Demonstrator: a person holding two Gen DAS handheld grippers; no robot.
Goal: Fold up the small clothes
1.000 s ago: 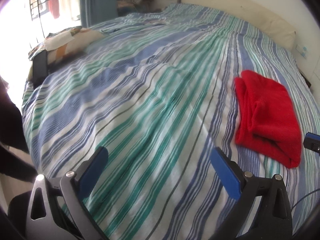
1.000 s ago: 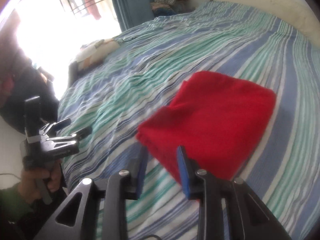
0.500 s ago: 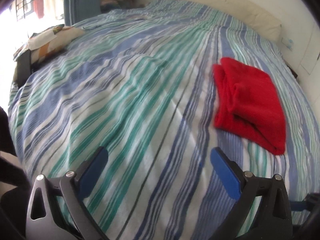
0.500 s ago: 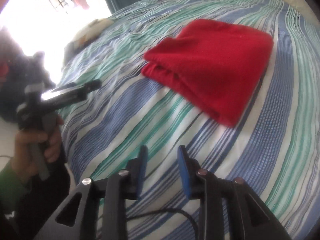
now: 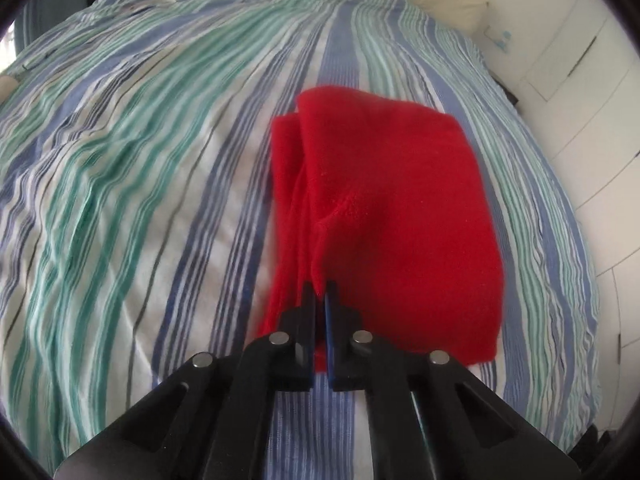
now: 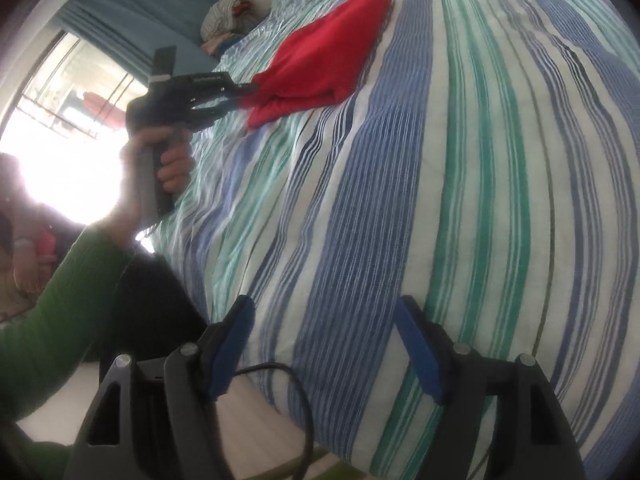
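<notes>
The left gripper [image 5: 320, 292] has its fingers closed tight on the near edge of the folded red fleece garment [image 5: 392, 208], which lies flat on the blue, green and white striped bedspread [image 5: 140, 200] directly ahead of those fingers; this pinch probably serves to carry or drag the garment, since it already appears folded. The right gripper [image 6: 326, 344], whose fingers have just been opening, stands wide with nothing between them near the bed edge, well apart from the garment. Bare bedspread extends on either side of the left fingers, leaving free room for moving.
</notes>
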